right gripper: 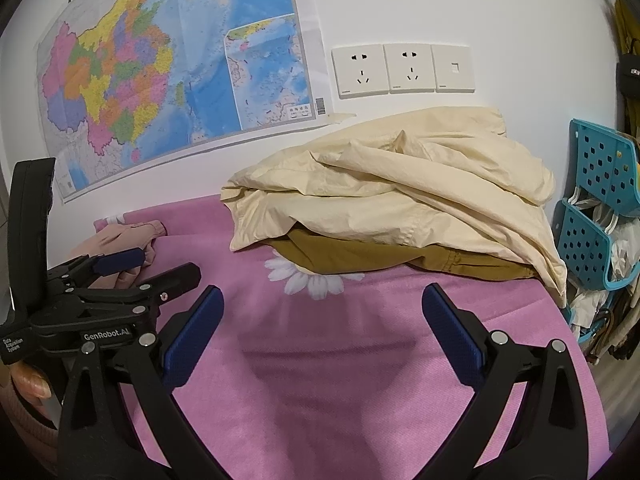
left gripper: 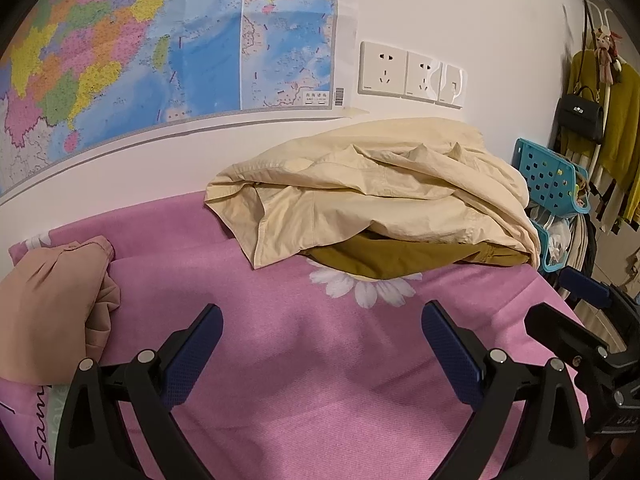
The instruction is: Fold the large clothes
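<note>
— Fabric looked how?
— Soft and light, I judged. The cream garment (right gripper: 400,204) lay heaped over an olive one (right gripper: 400,260) at the bed's (right gripper: 360,360) far side.
— Fingers?
— Both the left gripper (left gripper: 322,346) and right gripper (right gripper: 323,332) gaped wide, empty. I'd have pinched a hem corner.

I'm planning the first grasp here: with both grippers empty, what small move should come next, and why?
Probably advance the open left gripper toward the crumpled cream cotton garment, which lies unfolded atop the olive-brown garment. The right gripper is open too.
</note>
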`<state>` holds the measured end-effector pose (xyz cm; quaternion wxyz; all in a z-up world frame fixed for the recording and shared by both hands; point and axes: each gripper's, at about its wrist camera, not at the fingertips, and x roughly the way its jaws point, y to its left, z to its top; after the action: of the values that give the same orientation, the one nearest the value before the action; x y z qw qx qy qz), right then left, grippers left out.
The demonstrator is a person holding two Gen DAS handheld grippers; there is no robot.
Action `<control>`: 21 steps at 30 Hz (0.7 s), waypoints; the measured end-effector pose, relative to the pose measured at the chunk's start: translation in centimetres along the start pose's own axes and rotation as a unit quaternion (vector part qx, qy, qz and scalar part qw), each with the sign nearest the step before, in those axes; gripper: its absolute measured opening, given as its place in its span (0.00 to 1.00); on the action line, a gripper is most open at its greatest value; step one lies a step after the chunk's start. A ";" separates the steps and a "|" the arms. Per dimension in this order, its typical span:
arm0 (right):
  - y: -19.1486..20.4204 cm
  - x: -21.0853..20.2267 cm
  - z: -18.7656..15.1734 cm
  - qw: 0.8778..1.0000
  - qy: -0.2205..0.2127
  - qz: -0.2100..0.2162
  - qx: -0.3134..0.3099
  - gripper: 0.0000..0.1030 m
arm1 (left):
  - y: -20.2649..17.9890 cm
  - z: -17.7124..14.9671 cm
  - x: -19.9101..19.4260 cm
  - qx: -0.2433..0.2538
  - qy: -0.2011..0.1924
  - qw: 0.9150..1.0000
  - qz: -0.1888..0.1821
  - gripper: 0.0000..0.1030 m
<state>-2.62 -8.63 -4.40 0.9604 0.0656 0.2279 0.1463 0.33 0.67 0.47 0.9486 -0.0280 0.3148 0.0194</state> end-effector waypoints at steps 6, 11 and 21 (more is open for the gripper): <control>0.0 0.0 0.1 1.000 0.000 0.000 -0.002 0.95 | 0.0 0.0 0.2 -0.001 0.003 1.000 -0.001 0.93; 0.0 0.2 0.3 1.000 0.000 0.000 -0.006 0.95 | 0.2 0.0 0.7 -0.004 0.009 1.000 0.000 0.93; 0.2 1.8 1.7 0.999 0.000 -0.012 -0.037 0.95 | 0.3 0.5 2.1 -0.001 0.021 1.000 0.005 0.93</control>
<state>-0.34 -7.95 -3.59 0.9638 0.0270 0.2236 0.1430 2.34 1.00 -0.43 0.9417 -0.0277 0.3344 0.0237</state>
